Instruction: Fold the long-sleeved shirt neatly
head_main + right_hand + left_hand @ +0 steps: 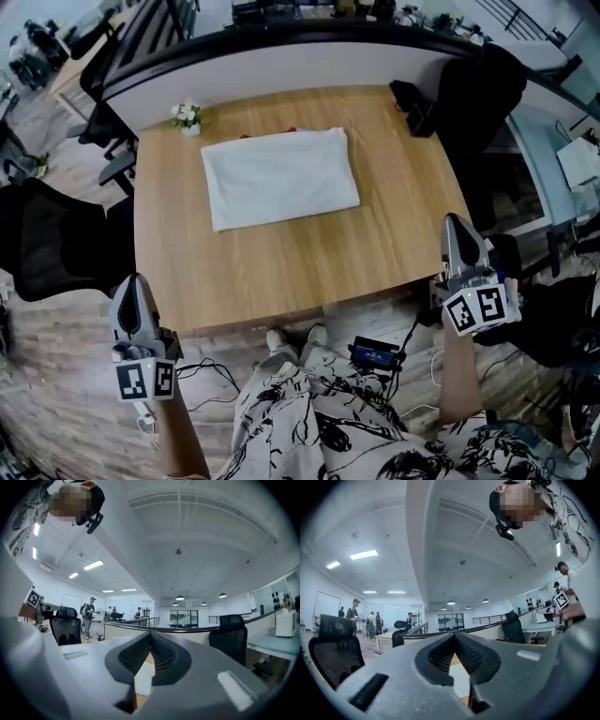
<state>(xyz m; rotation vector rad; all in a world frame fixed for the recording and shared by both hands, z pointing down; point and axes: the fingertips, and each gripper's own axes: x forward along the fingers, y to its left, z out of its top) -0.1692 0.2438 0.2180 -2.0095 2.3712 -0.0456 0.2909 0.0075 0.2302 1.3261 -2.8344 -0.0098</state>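
Your left gripper (135, 281) and right gripper (457, 220): jaws pressed together, empty, beyond the near corners of the table (281, 272). Folded white shirt (279, 176) lies flat, mid-table.

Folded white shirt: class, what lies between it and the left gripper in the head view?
Only bare wooden tabletop lies between the folded white shirt and the left gripper; nothing stands on that stretch. The head view shows it.

On the table (281, 272), folded shirt (279, 176) at centre, flower pot (188, 116) behind its left corner; office chair (47, 239) left of table
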